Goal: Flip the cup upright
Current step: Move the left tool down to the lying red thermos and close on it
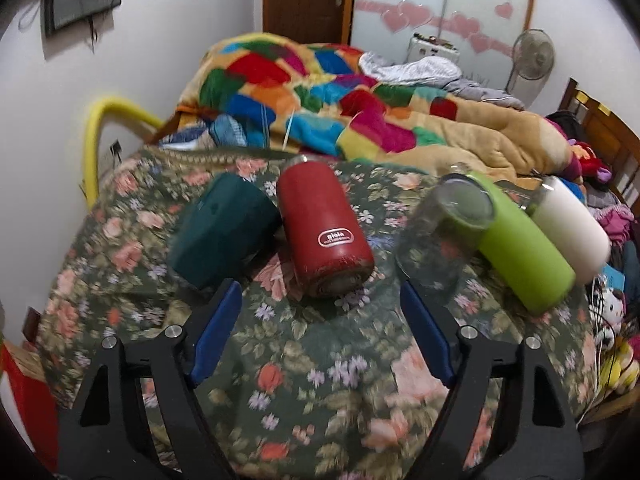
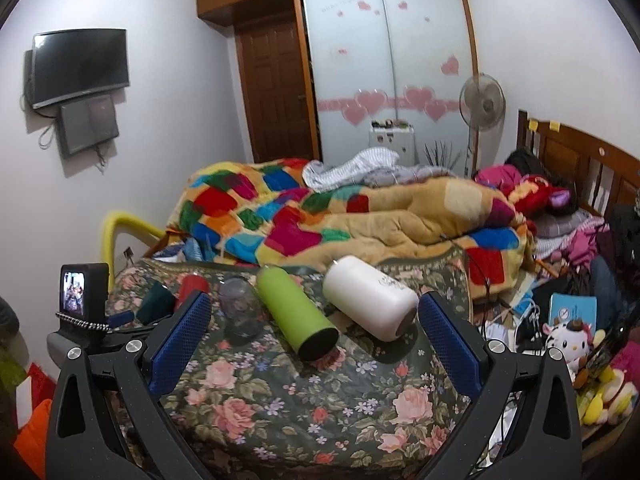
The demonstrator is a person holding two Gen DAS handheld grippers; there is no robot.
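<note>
A floral-clothed surface (image 1: 320, 380) carries five cups lying or tipped in a row, with a patchwork quilt (image 1: 320, 92) heaped behind. The left hand-held gripper (image 1: 320, 312) is spread wide and grips nothing; the red cup (image 1: 324, 232) lies on its side just ahead between its fingers. The right hand-held gripper (image 2: 314, 328) is equally wide and empty, with the green cup (image 2: 296, 312) and white cup (image 2: 370, 298) lying before it. A dark teal cup (image 1: 222, 228) leans beside the red one; a clear glass (image 1: 444, 232) stands mouth-down against the green.

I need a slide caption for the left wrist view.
Open left gripper faces a red metal flask lying on the floral cloth.
</note>
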